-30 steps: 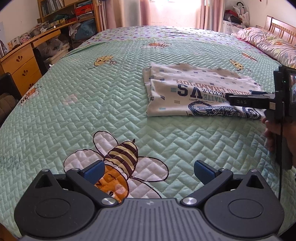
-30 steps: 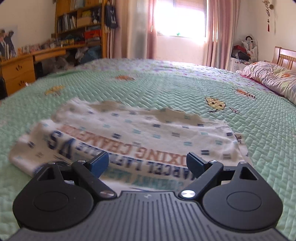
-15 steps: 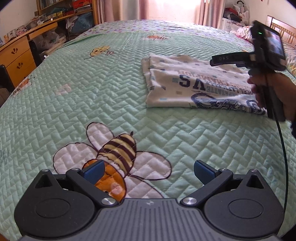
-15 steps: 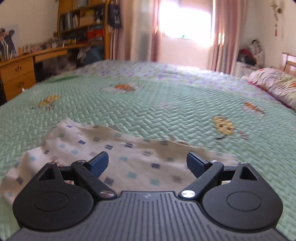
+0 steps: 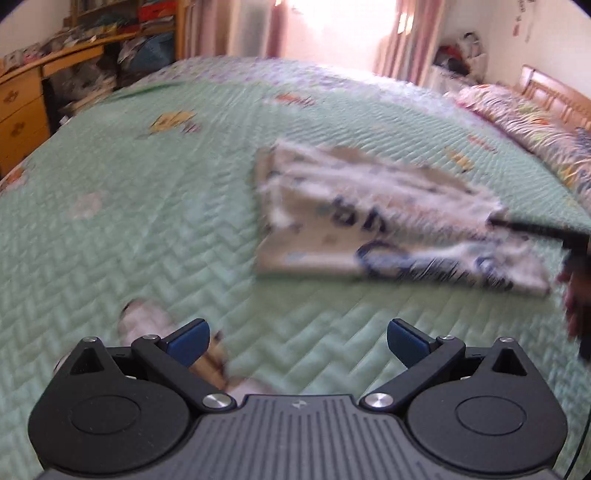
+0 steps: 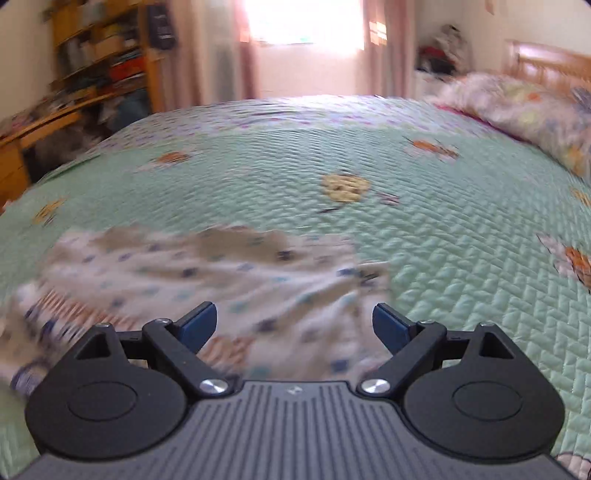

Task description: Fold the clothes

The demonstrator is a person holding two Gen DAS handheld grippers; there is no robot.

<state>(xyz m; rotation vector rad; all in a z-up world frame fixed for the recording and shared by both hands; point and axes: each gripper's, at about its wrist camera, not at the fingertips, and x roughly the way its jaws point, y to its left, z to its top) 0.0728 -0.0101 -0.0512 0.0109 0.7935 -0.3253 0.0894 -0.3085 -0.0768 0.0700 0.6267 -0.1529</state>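
A folded cream shirt (image 5: 369,218) with blue lettering and small coloured squares lies on the green quilted bed (image 5: 147,221). My left gripper (image 5: 297,338) hovers open over bare quilt, short of the shirt's near left corner, nothing between its blue pads. In the left wrist view a finger of the right gripper (image 5: 532,229) reaches over the shirt's right end, a hand (image 5: 576,299) below it. In the right wrist view my right gripper (image 6: 294,325) stands open just above the shirt (image 6: 221,273), near its right edge, pads apart from the cloth. Both views are blurred.
Pillows (image 5: 532,122) and a wooden headboard (image 5: 561,96) lie at the right end of the bed. A wooden desk with drawers (image 5: 22,110) and cluttered shelves (image 6: 99,66) stand at the left. Curtains and a bright window (image 6: 306,26) are beyond the bed's far side.
My left gripper has moved forward toward the shirt, passing over the bee print. The right gripper swung over the shirt toward its right edge and dropped lower. Both stayed open.
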